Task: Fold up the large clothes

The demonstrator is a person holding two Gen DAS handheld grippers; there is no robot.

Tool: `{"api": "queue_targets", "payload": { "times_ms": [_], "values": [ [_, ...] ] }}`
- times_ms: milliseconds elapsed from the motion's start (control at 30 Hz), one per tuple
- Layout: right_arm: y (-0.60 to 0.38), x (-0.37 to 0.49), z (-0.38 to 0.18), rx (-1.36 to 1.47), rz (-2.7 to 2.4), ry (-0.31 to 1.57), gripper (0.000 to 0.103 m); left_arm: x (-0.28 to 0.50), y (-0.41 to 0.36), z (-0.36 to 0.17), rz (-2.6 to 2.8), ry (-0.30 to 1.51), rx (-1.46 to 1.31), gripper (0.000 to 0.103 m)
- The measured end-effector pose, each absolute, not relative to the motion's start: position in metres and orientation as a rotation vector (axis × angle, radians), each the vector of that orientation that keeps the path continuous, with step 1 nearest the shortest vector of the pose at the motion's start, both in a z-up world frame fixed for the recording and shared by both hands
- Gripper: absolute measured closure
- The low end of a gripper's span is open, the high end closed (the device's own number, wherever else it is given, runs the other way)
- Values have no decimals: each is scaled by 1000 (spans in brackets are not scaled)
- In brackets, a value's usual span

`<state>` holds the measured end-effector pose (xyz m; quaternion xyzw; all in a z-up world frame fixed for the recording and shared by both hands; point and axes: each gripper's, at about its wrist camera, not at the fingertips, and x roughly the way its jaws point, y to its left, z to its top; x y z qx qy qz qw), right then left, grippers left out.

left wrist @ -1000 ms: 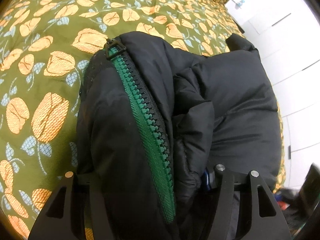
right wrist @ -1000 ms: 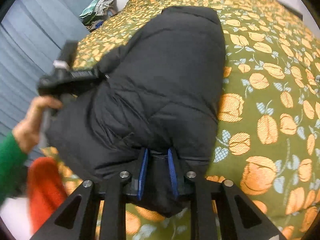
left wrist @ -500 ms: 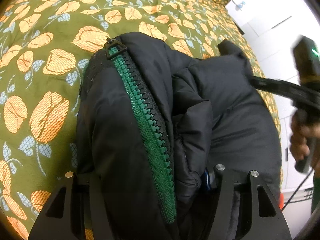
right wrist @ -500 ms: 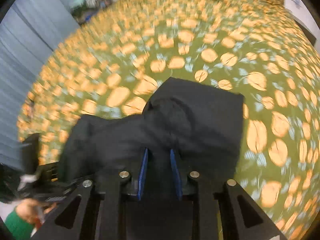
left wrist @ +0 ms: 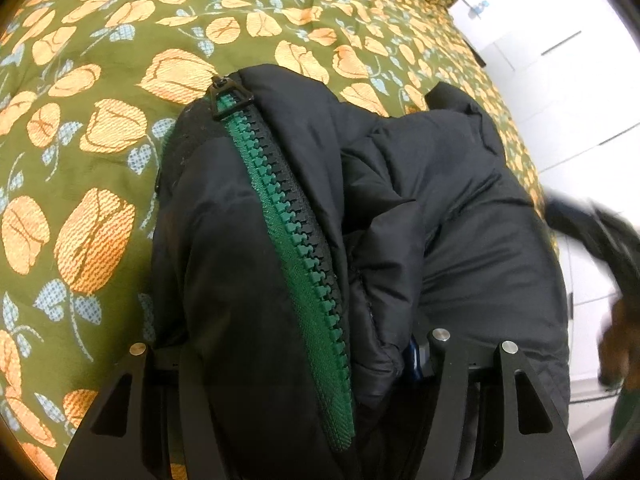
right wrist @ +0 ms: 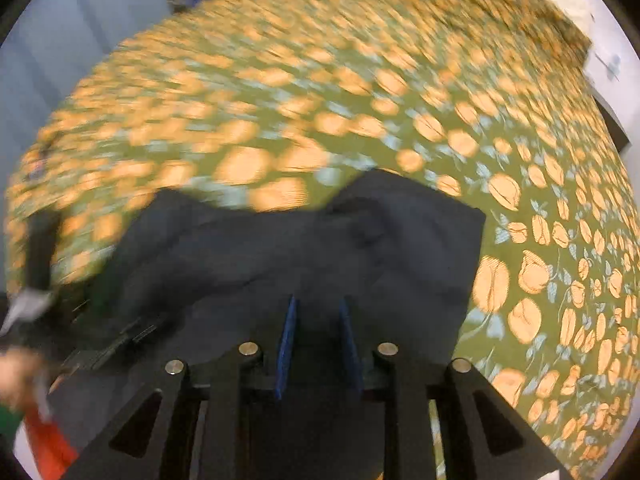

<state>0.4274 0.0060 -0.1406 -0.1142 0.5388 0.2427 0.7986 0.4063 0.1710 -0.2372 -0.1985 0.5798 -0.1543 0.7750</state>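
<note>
A black puffer jacket (left wrist: pixel 460 208) with a green zipper (left wrist: pixel 296 240) lies bunched on the floral bedspread (left wrist: pixel 100 128). My left gripper (left wrist: pixel 296 360) is wide around a thick fold of it by the zipper, clamped on it. In the right wrist view the jacket (right wrist: pixel 320 248) lies flatter below, blurred. My right gripper (right wrist: pixel 318 340) sits above it, blue pads (right wrist: pixel 287 344) slightly apart with nothing clearly pinched. The right gripper shows blurred at the left wrist view's right edge (left wrist: pixel 600 232).
The olive bedspread with orange tulips (right wrist: pixel 440 100) fills both views. White cabinets (left wrist: pixel 568 80) stand beyond the bed's right side. A blue-grey curtain (right wrist: pixel 80 40) is at the left. My left gripper and hand (right wrist: pixel 36 280) show at the left edge.
My right gripper has let go of the jacket's edge and lifted up and back, so more bed shows. The left gripper keeps its hold and has hardly moved.
</note>
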Motion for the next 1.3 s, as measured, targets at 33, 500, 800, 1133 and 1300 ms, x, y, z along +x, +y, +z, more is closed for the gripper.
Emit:
{"api": "queue_targets", "payload": {
  "times_ms": [33,500,800,1133,1300],
  "values": [
    [9,411,-134,-232,571,1142,78,409,170,-237,-336,1266,-419,41],
    [94,272,-223,-104,836,1206,92,423,162,-239,-348,1350,-356,39],
    [35,233,-147,-126,810,1059,88,416,164,-238,-346,1317,-386,38],
    [-40,238,-199,-93,564,1150,92,397,168,-234,-320,1277,-370,35],
    [-37,239,-190,-83,543,1166,90,386,175,-220,-305,1235,-396,34]
  ]
}}
